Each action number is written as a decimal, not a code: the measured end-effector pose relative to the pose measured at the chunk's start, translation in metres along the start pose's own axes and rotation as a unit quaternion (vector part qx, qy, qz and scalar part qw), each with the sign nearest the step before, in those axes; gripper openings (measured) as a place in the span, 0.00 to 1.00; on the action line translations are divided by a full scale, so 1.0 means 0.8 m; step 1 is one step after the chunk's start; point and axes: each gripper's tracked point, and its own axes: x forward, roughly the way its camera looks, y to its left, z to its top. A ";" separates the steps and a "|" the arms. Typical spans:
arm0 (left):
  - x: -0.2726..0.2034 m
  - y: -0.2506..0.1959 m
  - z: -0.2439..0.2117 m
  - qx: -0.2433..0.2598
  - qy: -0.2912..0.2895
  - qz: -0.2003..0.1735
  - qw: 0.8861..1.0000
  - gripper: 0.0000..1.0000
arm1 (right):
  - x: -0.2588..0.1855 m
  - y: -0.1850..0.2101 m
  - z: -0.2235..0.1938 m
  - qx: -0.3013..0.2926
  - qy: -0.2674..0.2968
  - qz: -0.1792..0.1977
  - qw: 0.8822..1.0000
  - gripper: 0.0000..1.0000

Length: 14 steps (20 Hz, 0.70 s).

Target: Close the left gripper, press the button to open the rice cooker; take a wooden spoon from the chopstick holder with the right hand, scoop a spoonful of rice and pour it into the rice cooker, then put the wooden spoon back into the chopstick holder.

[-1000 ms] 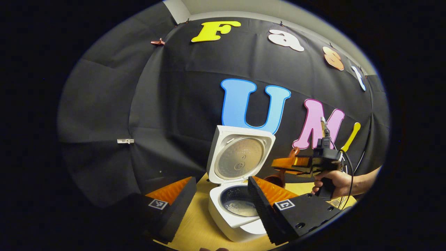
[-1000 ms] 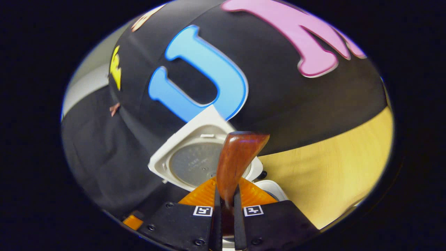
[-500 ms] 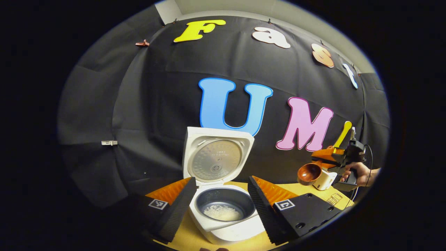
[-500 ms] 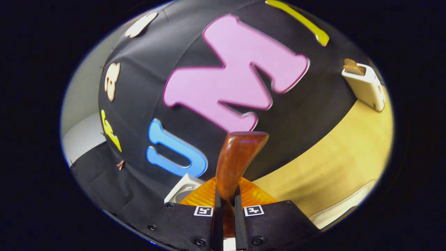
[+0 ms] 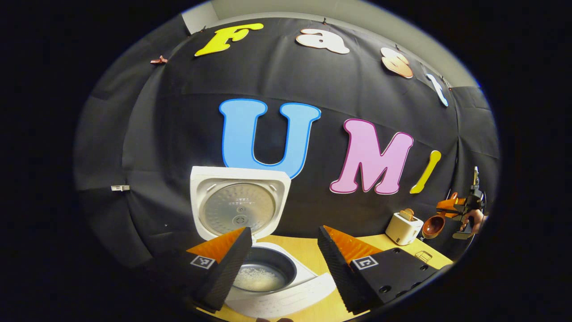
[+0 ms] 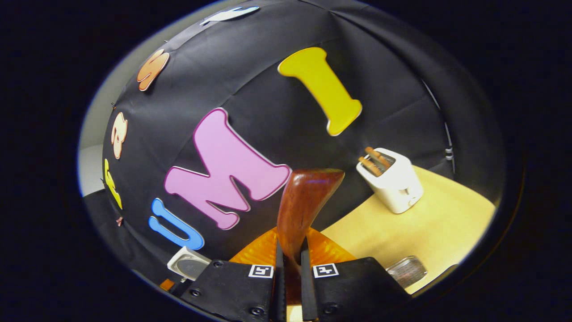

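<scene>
While the pale wooden table [image 6: 429,223] carries the white chopstick holder [image 6: 393,181], the right gripper [image 6: 289,264] clamps the wooden spoon [image 6: 304,201]. Left gripper [image 5: 281,255] gapes above the open rice cooker [image 5: 263,273], partly hidden.

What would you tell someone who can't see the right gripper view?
The right gripper is shut on a wooden spoon, held up before the booth's wall. A white holder with wooden sticks stands on the table beyond.
</scene>
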 end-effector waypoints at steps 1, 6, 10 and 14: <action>0.002 -0.007 -0.002 -0.003 0.003 0.000 1.000 0.95 | -0.006 -0.018 0.002 -0.004 0.001 -0.010 1.000 0.17; 0.007 -0.037 -0.003 -0.018 0.016 0.001 1.000 0.95 | -0.017 -0.105 -0.016 -0.031 0.034 -0.057 0.997 0.18; 0.005 -0.046 0.004 -0.015 0.018 0.012 1.000 0.95 | -0.010 -0.136 -0.039 -0.067 0.066 -0.067 0.993 0.18; -0.003 -0.053 0.009 -0.007 0.020 0.024 0.999 0.95 | -0.004 -0.163 -0.061 -0.107 0.092 -0.076 0.987 0.17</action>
